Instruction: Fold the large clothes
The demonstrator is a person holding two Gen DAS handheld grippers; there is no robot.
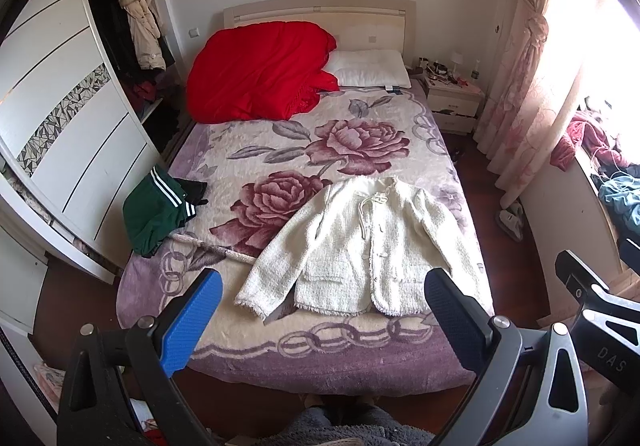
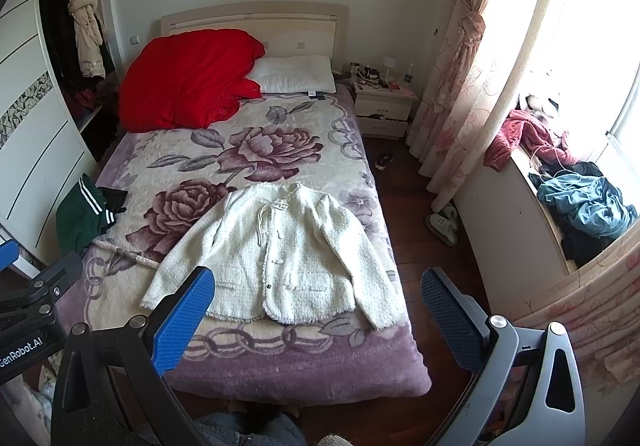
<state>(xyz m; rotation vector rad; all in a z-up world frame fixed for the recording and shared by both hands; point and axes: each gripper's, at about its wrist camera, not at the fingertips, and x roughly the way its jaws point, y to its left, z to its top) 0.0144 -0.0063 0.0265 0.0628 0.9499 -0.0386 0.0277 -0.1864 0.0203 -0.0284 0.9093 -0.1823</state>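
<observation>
Both claws hang spread wide and empty above the foot of the bed (image 1: 320,362), the jacket (image 1: 360,246) lying flat, front up, collar toward 12 o'clock and hem nearest the claws. It sits dead ahead of the left gripper (image 1: 324,318) and toward 11 from the right gripper (image 2: 320,314). Each sleeve falls on its own claw's side.
</observation>
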